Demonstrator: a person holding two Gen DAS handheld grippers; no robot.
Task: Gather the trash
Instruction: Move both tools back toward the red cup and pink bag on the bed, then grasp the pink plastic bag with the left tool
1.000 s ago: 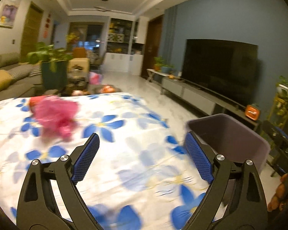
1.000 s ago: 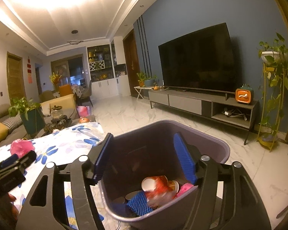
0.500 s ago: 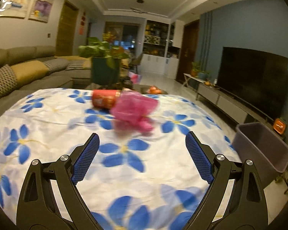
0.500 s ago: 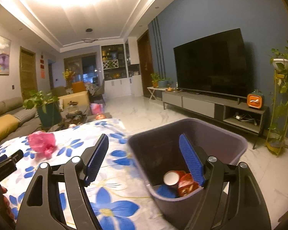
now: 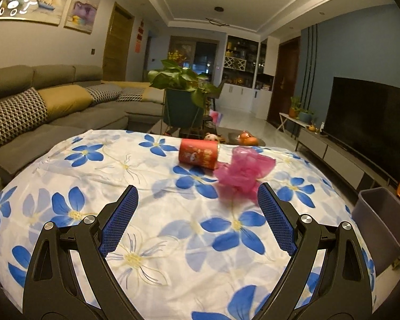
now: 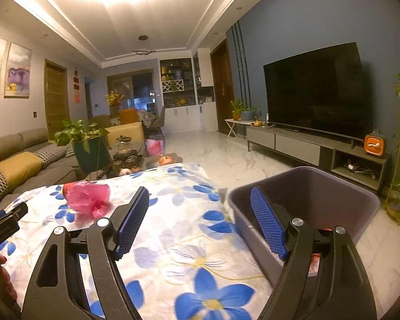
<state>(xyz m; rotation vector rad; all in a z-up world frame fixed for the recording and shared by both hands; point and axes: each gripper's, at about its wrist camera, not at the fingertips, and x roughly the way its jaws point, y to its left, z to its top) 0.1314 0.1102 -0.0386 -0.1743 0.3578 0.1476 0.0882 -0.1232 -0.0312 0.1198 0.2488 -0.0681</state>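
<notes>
- Living room at night, with a table under a white cloth (image 5: 152,186) printed with blue flowers.
- Left gripper (image 5: 197,221) hangs over the cloth, jaws apart and empty.
- On the cloth's far side a red can (image 5: 198,154) lies on its side; its printing is too blurred to read.
- Touching the can's right end, a crumpled pink plastic bag (image 5: 242,172).
- Right gripper (image 6: 200,222) has its jaws spread wide with nothing between them.
- Grey bin (image 6: 341,194) stands beside the table's right edge.
</notes>
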